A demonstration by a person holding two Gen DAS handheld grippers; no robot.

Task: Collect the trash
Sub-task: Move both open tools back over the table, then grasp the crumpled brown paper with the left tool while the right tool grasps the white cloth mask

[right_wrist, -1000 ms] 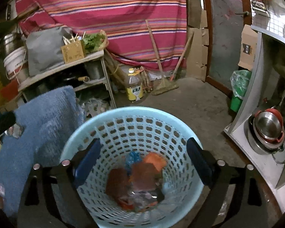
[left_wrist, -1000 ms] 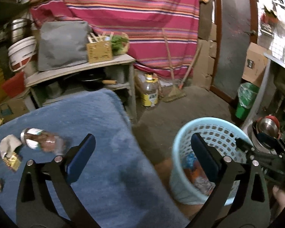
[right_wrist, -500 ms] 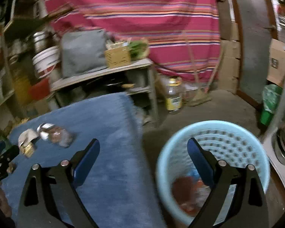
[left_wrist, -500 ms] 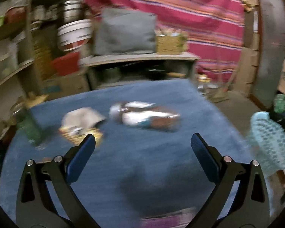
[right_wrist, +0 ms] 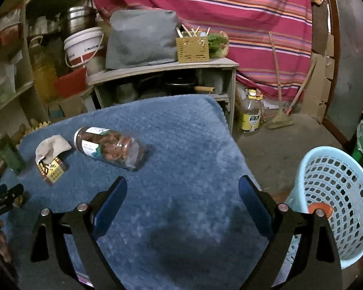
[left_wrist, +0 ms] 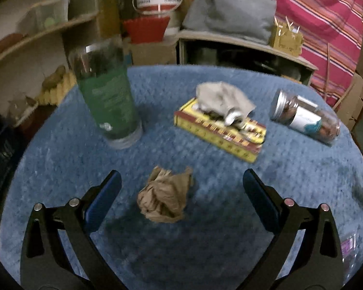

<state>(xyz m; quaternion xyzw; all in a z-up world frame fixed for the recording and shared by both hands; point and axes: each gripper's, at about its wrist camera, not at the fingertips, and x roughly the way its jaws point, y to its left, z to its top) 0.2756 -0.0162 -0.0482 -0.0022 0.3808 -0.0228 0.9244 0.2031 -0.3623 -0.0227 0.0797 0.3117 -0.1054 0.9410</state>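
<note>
We think the brown paper ball (left_wrist: pixel 164 199) is very light and soft. It will squash when we pinch it, so we can take it right across its middle. It looks crumpled and full of folds. It sits on the blue tabletop (left_wrist: pixel 230 241), between the two fingers of our left claw (left_wrist: pixel 181 193), which is spread wide with nothing in it and not touching the ball.

Going left to right behind it, we see a tall green bottle (left_wrist: pixel 106 96) standing up. It looks hard and smooth, so it may slip. Next is a flat yellow box (left_wrist: pixel 220 135) with a gray rag (left_wrist: pixel 222 99) lying on top. The rag looks floppy. Then comes a clear jar (left_wrist: pixel 305 118) on its side. It could roll.

Our right claw (right_wrist: pixel 182 201) is wide apart too and holds nothing. The blue basket (right_wrist: pixel 336 193) stands on the floor to the right of the tabletop.
</note>
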